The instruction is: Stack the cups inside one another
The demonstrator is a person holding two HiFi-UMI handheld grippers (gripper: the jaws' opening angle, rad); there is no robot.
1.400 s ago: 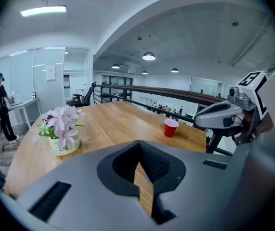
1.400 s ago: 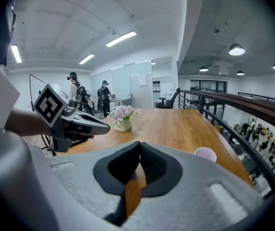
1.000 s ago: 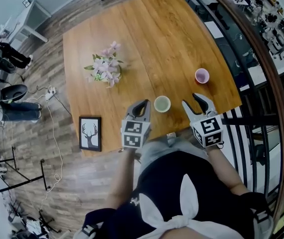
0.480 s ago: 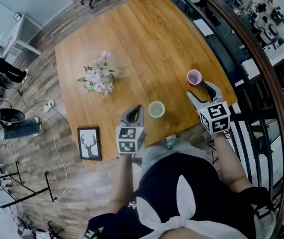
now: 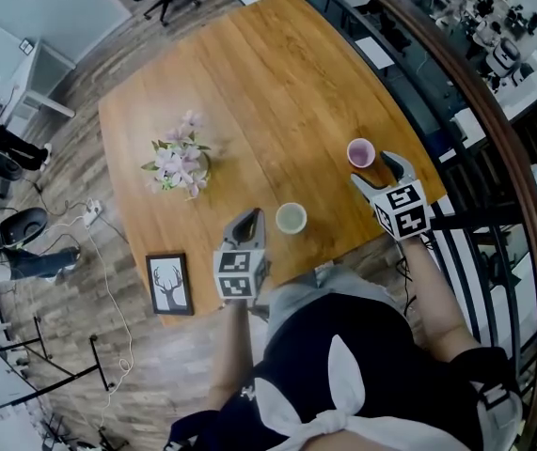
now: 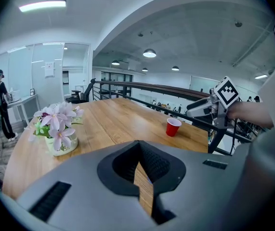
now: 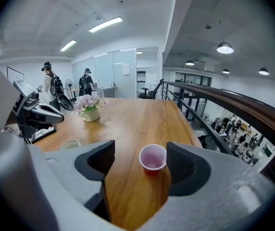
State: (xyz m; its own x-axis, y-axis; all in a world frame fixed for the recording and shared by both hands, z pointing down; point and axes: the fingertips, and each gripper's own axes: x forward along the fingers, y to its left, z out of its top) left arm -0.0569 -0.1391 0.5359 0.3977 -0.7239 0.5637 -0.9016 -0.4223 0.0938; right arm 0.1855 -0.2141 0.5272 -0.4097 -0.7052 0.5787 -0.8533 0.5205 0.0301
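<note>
Head view: the red cup [image 5: 361, 152] stands upright near the right edge of the table [image 5: 277, 73], close to the railing [image 5: 465, 111] that curves along that side. The right gripper [image 5: 377, 170] sits just behind it. The pale cup [image 5: 291, 218] stands near the table's near edge, well apart from the red one, with the left gripper [image 5: 246, 224] just beside it. The flowers [image 5: 178, 165] stand toward the left side, and broad bare wood lies beyond the cups.

Left gripper view: its jaws are pressed together with nothing between them. Open wood runs from them to the red cup, with the right gripper beyond the table's edge.

Right gripper view: its jaws have just been opening and stand wide. The red cup is between them, nearer the right jaw and touching neither.
</note>
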